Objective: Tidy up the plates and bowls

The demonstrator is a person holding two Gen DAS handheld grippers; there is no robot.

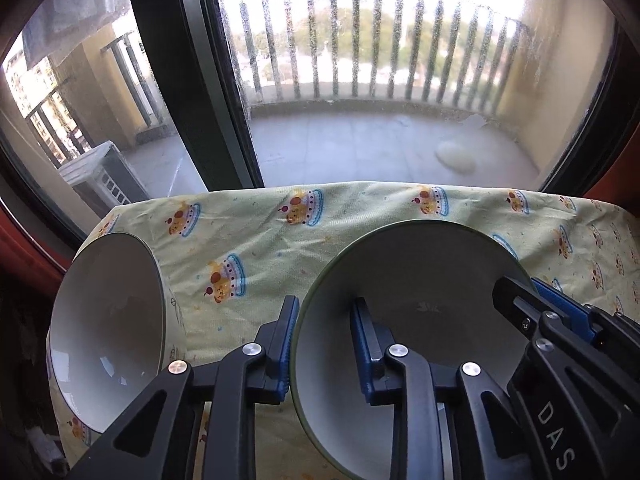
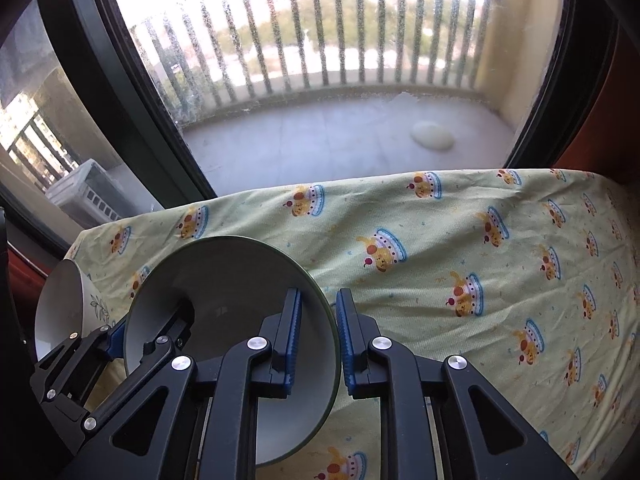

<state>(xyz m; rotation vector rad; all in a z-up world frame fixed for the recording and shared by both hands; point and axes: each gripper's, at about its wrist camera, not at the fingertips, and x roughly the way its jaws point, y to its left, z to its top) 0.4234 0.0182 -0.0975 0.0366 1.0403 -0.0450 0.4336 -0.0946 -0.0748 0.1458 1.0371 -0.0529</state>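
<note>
Ceramic, green-rimmed bowl (image 1: 400, 320) sits on bench cloth (image 1: 280, 240), tipped up; looks stiff, glazed, slippery, chippable. Left gripper (image 1: 325, 344) and right gripper (image 2: 318, 340) both straddle opposite rim walls, jaws not visibly pinching yet. 2nd white bowl (image 1: 104, 320) just left. Best hold: rim. Only legible text "DAS" on gripper.

Green-rimmed bowl (image 1: 404, 280); white leaf-print bowl (image 2: 60, 308); yellow cake-print cloth (image 2: 460, 240).

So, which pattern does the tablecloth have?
Pale yellow tablecloth with cartoon cakes, cherry-topped; clearest in right wrist view.
</note>
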